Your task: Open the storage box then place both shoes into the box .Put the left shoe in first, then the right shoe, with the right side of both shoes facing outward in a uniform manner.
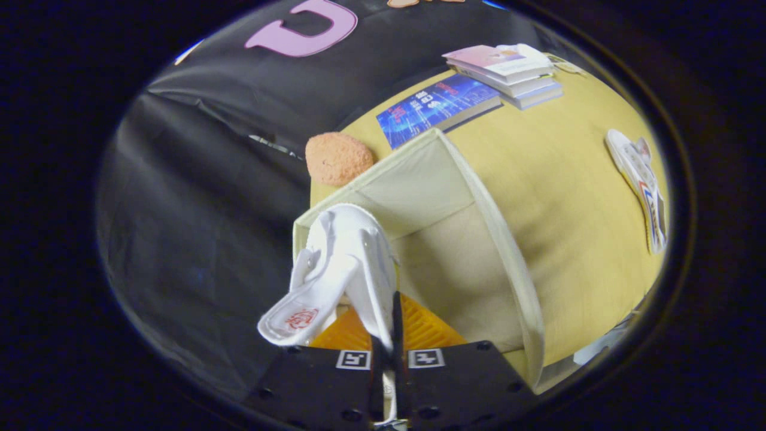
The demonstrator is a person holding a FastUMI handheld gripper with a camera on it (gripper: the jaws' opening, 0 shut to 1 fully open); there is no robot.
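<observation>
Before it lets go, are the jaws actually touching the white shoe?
Touching. The gripper view shows the gripper with its jaws closed on a thin edge of the white shoe, above the open storage box.

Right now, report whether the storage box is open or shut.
Open: the storage box shows its bare inside, and the gripper holds a white shoe over it.

Gripper (388, 350): screw-studded body plates, one square marker on each.

Claw-mounted fisheye looks steeply down, close over the storage box (455, 239); table (574, 197) beyond.
</observation>
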